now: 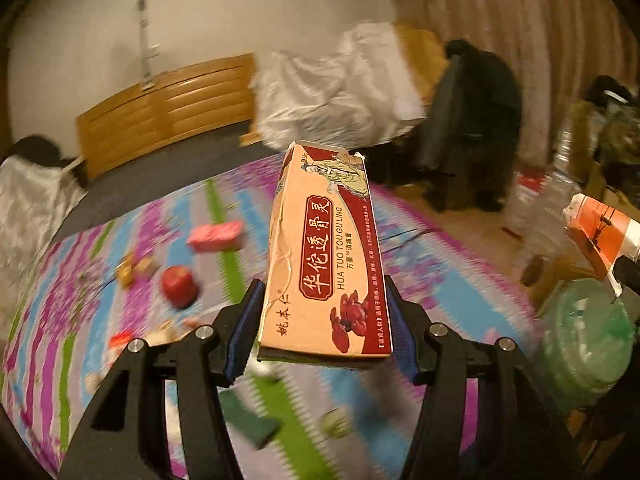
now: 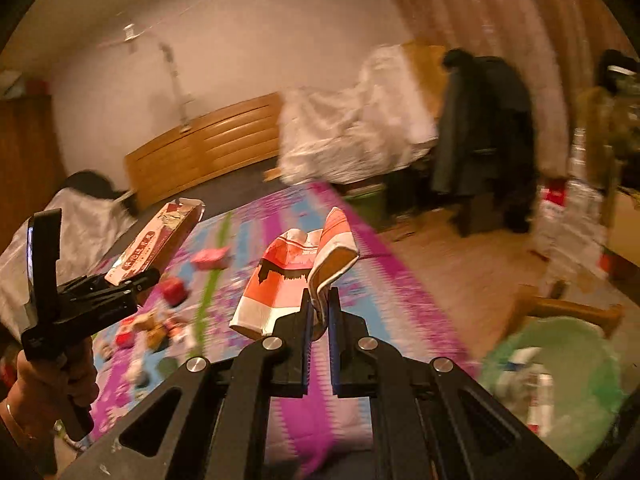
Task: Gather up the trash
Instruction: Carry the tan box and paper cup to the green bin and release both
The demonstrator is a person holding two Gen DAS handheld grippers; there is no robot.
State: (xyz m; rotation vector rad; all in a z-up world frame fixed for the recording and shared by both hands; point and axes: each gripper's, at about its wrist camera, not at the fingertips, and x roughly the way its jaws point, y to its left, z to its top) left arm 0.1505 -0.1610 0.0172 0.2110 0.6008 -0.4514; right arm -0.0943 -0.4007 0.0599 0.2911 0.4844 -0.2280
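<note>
Cardboard, tan and dark red: in the left wrist view a long box (image 1: 326,248) sits clamped between the blue pads of the left gripper (image 1: 324,328), pointing away above the patterned bed (image 1: 460,272). An apple (image 1: 179,285) lies on the bed, left of it.

In the right wrist view the right gripper (image 2: 319,312) is clenched on a crumpled orange-and-white carton (image 2: 296,280), which sticks up ahead of its fingers. A green bin (image 2: 560,380) stands lower right.
</note>
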